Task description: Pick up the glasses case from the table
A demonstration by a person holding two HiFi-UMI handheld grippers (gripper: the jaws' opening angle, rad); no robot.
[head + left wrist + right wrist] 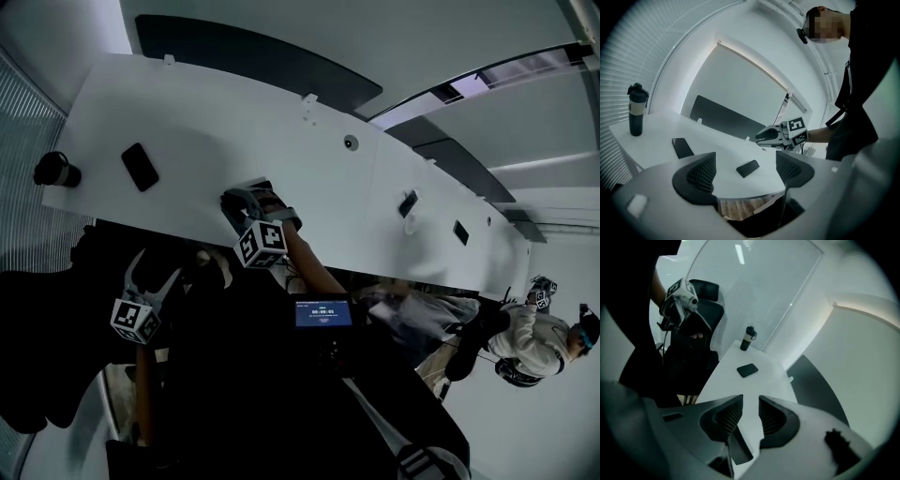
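A dark bottle [636, 108] stands near window blinds [614, 70].

This looks like an office meeting room: a long white worktop [216, 117] with dark divider panels [253, 58], slatted window blinds [21, 159] and a black office chair [710, 310].

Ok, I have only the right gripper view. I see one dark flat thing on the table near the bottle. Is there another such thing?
Observer: Yes. The left gripper view shows a second dark flat object on the table, between the first one and the right gripper.
Operator: Are the fingers of the left gripper open?
Observer: Yes, wide apart, with nothing held between them.
Operator: Is it over the table?
Observer: No. In the head view it is off the table, on the person's side of the edge.
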